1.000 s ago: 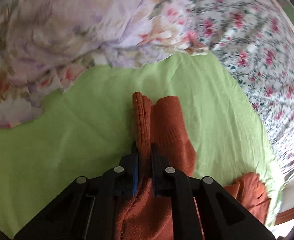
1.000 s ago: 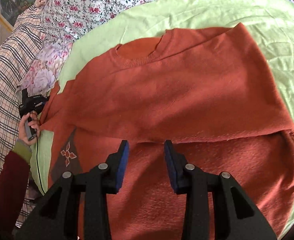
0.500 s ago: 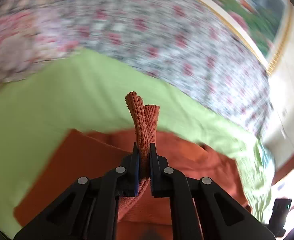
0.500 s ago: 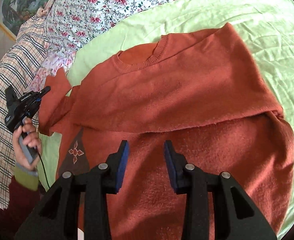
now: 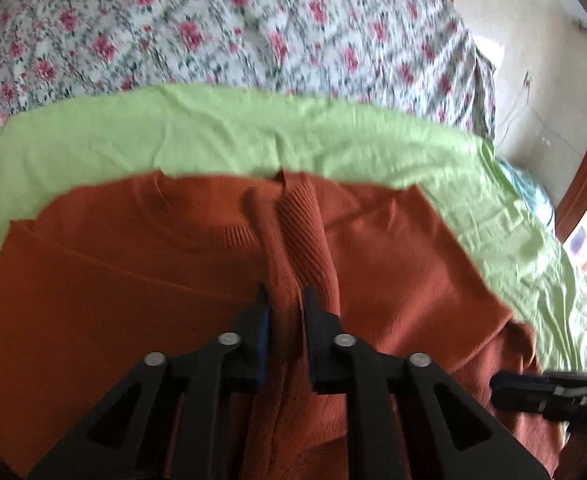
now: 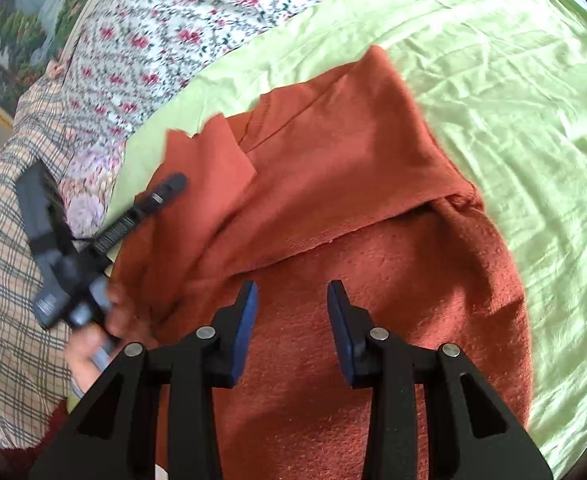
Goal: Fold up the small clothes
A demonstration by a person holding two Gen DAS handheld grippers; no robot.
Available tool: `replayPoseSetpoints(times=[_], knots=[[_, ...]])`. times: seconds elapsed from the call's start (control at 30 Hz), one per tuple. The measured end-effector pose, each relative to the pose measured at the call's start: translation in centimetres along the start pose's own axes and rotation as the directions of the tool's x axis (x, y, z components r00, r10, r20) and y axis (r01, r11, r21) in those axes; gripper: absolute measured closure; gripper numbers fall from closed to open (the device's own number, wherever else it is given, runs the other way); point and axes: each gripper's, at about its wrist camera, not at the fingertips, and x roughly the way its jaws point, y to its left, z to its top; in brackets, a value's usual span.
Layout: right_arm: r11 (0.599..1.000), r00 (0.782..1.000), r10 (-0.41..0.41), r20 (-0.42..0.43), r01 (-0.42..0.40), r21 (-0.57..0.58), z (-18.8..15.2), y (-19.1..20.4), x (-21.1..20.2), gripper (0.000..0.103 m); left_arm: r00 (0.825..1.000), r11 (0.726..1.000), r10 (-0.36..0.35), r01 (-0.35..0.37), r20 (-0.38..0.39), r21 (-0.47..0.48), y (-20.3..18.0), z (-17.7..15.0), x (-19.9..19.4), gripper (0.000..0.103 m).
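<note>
1. Two layers of bedding lie under the sweater [image 6: 373,208]: a green sheet [image 6: 513,100] spread right beneath it, and a flowered cover [image 5: 253,32] beyond the sheet's far edge.
2. Left of the sweater in the right wrist view we see a checked cloth [image 6: 1,288], and above it a framed landscape picture [image 6: 17,36].
3. Nothing lies on top of the sweater; only its own folded layers overlap.
4. We see the sweater flat on the green sheet, its upper part folded down over the body and one sleeve [image 5: 305,232] drawn across it toward the collar.
5. Our left tongs [image 5: 285,308] sit over the sweater's middle with the sleeve's ribbed cuff running between the tips. Their jaws have just been opening, and the pads now look slack against the cuff, released, not pinching.
6. A hand [image 6: 93,344] holds those left tongs at the sweater's left edge in the right wrist view.
7. Our right tongs [image 6: 291,300] hover above the sweater's lower body, just below the fold edge, jaws parted with nothing between them.
</note>
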Motion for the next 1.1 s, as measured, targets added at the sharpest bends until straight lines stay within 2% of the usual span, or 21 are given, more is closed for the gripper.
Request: replayPoseSetpoints(times=[0.03,0.1,0.17,0.2,0.33,0.43,0.57,0.7,0.83,0.9,0.93,0.97,1.0,1.1], knots=[[1.0,1.0,0.002,0.001,-0.002,0.006,0.1,0.0,0.0,0.065,1.0,1.0,-0.011,0.01,-0.007,-0.008,0.1,-0.4,-0.2,0.077],[1.0,1.0,0.005,0.009,-0.005,0.019,0.4,-0.1,0.1,0.063,1.0,1.0,-0.019,0.019,-0.013,-0.016,0.5,-1.1,-1.2,0.061],[1.0,1.0,0.005,0.013,-0.005,0.025,0.8,0.2,0.5,0.058,1.0,1.0,-0.005,0.005,-0.005,-0.023,1.1,-1.8,-2.8,0.05],[1.0,1.0,0.008,0.017,-0.008,0.027,1.0,0.5,0.7,0.058,1.0,1.0,-0.003,0.003,0.0,-0.029,1.5,-2.2,-3.7,0.048],[1.0,0.999,0.027,0.028,-0.026,-0.01,1.9,2.7,1.6,0.058,0.999,0.998,0.047,-0.046,0.015,-0.034,3.8,-4.4,-8.1,0.047],[0.996,0.999,0.043,0.024,-0.041,-0.077,2.3,5.6,2.8,0.058,0.992,0.99,0.127,-0.125,0.025,-0.061,6.7,-6.3,-11.2,0.046],[0.981,0.999,0.05,0.003,-0.048,-0.186,2.3,9.8,4.7,0.058,0.969,0.96,0.247,-0.245,0.001,-0.137,11.7,-8.7,-13.9,0.046],[0.961,1.0,-0.002,-0.015,-0.002,-0.278,3.3,13.4,8.1,0.058,0.941,0.924,0.323,-0.336,-0.101,-0.182,16.2,-10.3,-13.5,0.046],[0.949,0.994,-0.101,-0.042,0.084,-0.304,4.4,14.7,11.3,0.058,0.924,0.919,0.341,-0.366,-0.173,-0.144,17.8,-10.7,-11.6,0.045],[0.942,0.986,-0.154,-0.062,0.128,-0.31,4.7,14.7,12.8,0.058,0.92,0.917,0.355,-0.378,-0.167,-0.131,17.8,-10.2,-11.0,0.045],[0.939,0.984,-0.165,-0.061,0.138,-0.314,4.8,14.7,13.0,0.063,0.92,0.917,0.356,-0.378,-0.163,-0.131,17.8,-9.8,-10.8,0.045],[0.933,0.983,-0.177,-0.056,0.149,-0.327,4.8,14.6,13.2,0.086,0.921,0.916,0.356,-0.377,-0.159,-0.134,17.9,-9.3,-10.6,0.045],[0.932,0.984,-0.174,-0.047,0.149,-0.33,4.8,14.5,13.0,0.092,0.922,0.915,0.356,-0.377,-0.15,-0.144,18.0,-8.9,-10.4,0.046],[0.955,0.994,-0.106,0.026,0.109,-0.277,6.0,13.4,10.6,0.092,0.917,0.897,0.368,-0.394,-0.153,-0.203,18.8,-7.6,-9.4,0.054]])
